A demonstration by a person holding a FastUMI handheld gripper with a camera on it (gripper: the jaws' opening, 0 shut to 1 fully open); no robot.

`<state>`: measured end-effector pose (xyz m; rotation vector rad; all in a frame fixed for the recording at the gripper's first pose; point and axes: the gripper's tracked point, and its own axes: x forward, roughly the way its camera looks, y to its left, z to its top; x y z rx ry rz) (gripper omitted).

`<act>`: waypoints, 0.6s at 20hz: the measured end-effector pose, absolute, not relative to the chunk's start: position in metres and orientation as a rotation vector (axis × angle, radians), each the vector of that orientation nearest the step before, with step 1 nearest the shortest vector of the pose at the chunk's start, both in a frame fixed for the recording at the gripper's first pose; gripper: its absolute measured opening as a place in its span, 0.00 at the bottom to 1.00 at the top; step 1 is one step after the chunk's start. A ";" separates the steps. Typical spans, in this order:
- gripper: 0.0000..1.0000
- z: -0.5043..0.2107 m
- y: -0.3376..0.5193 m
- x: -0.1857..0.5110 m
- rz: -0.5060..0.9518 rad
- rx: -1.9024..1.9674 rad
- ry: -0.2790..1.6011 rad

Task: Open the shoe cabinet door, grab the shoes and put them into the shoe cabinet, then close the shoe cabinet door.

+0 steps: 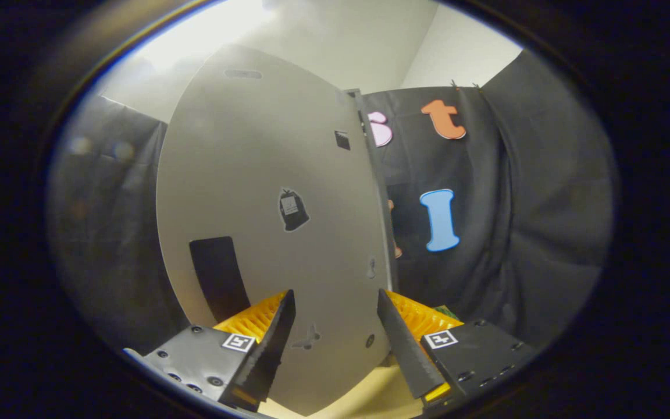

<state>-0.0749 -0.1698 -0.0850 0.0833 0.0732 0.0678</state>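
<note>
A grey shoe cabinet panel [265, 192] stands upright right in front of my gripper [335, 295] and takes up most of what lies ahead. It bears a black rectangular patch [218, 278] low on its left, a small dark sticker [292, 209] near its middle and a slot [242, 74] near its top. The panel's right edge [378, 192] runs down to just above my right fingertip. My gripper is open, its two fingers spread wide with nothing between them, and their tips sit very near the panel's lower part. I cannot tell whether they touch it.
Black booth cloth [521, 203] hangs to the right of the panel and behind it on the left. A tan surface [370, 390] lies under the fingers at the foot of the panel. A pale wall and ceiling [370, 41] rise above.
</note>
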 end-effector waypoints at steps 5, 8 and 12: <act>0.92 -0.095 -0.110 -0.037 0.151 0.093 0.082; 0.93 -0.103 -0.075 -0.016 0.176 0.085 0.085; 0.94 -0.117 -0.055 0.023 0.167 0.085 0.107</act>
